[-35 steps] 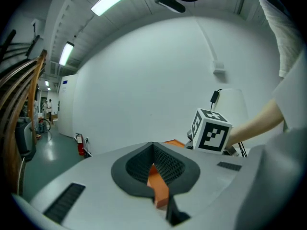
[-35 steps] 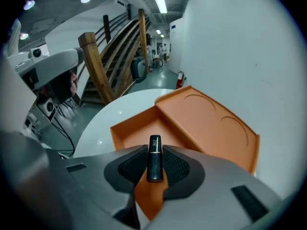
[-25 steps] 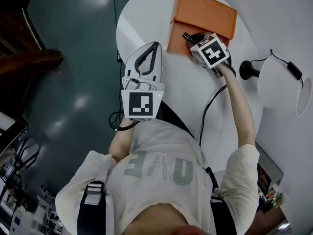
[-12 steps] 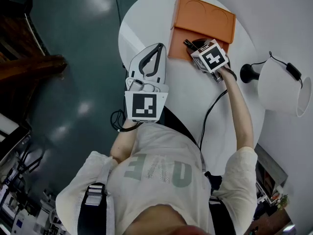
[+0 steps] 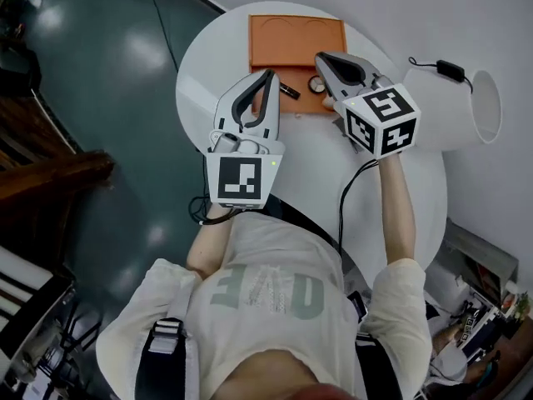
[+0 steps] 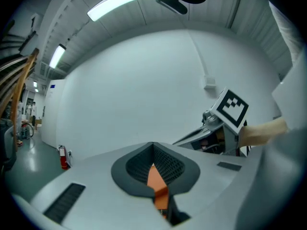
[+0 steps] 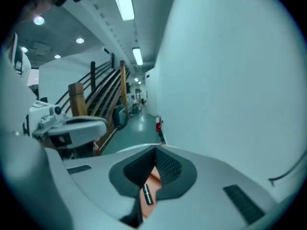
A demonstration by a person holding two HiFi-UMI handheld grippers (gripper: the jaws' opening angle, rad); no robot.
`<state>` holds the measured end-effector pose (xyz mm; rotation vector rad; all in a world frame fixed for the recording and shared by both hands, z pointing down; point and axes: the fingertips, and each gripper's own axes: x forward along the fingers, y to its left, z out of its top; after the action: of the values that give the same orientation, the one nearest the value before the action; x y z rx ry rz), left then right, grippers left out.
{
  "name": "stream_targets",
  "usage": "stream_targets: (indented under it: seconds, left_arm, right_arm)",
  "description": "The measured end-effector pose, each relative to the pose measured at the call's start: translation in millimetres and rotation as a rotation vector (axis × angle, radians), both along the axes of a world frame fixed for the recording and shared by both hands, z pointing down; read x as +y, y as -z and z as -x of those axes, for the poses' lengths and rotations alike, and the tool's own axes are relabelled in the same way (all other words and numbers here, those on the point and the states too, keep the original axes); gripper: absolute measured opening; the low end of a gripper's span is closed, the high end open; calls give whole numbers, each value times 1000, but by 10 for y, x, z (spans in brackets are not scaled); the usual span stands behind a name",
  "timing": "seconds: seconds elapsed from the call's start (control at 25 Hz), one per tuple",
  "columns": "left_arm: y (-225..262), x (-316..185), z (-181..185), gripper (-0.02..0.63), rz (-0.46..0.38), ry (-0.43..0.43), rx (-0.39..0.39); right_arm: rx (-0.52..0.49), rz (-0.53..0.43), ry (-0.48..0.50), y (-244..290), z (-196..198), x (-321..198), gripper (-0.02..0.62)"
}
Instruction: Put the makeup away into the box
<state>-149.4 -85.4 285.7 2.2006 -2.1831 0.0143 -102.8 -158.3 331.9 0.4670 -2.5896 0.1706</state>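
The orange box (image 5: 296, 44) lies open at the far side of the round white table (image 5: 208, 65). At its near edge lie a black makeup tube (image 5: 288, 91) and a small round compact (image 5: 316, 83). My right gripper (image 5: 321, 57) hangs above the box; its jaws have just been closing and are shut with nothing between them. Below its jaws (image 7: 156, 148) I see the black tube (image 7: 146, 194) on orange. My left gripper (image 5: 267, 76) is shut and empty, held level beside the box, with orange (image 6: 156, 181) showing under its tips (image 6: 152, 144).
A white lamp shade (image 5: 483, 107) with a cable stands at the table's right. A black cable (image 5: 354, 182) runs across the table toward me. Dark floor surrounds the table, with a wooden staircase (image 7: 96, 104) beyond.
Both grippers have risen off the table. The right one lifted out of the box and its jaws closed. The black tube now lies in the box.
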Motion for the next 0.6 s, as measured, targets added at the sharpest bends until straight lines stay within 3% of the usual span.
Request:
stream_targets:
  seconds: [0.2,0.4,0.6]
  left_arm:
    - [446,-333,-748,8,-69,-203,-13]
    - [825,-430,-1516,8,-111,-386,1]
    - [957,-338,-2059,8,-101,-508,-1]
  right_arm:
    - [-237,-188,-305,991,-907,-4,6]
    - [-297,-388,-633,1483,-1954,288,6]
    - [-376,-407,-921,1502,-2760,681,6]
